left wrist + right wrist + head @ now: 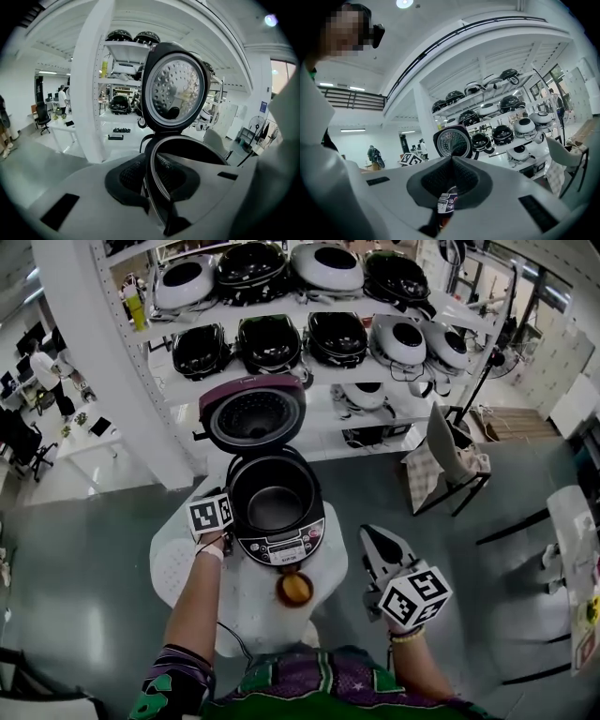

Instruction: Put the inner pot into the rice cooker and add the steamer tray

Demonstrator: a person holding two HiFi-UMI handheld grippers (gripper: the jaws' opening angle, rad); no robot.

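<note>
Two grippers work a small white table [251, 610], and farthest left on it lies a pale perforated disc [174, 566], most likely the steamer tray, flat and apart from the cooker. It looks light, thin and stiff. Since it lies flat, a jaw would probably have to catch its outer edge, and a one-sided pinch may let it tip or swing.

Next comes the left gripper [150, 183], at the left side of the rice cooker [281, 546]. Its jaws stand only narrowly apart. The thin metal rim of the inner pot [275, 505] runs through the gap, and the pads seem just clear of it rather than pinching it.

That pot sits down inside the cooker body under the raised lid [253, 414], so the first step looks done. The pot reads as rigid, smooth-coated and fairly heavy for a rim grip. Its lip is the only hold the jaws can span, and it is a slippery one.

Just in front of the cooker rests a small round orange thing [295, 588], and I cannot tell what it is.

Rightmost, the right gripper [451, 161] hangs off the table's right edge, well clear of the cooker. Its jaws are pressed together with nothing between them.
</note>
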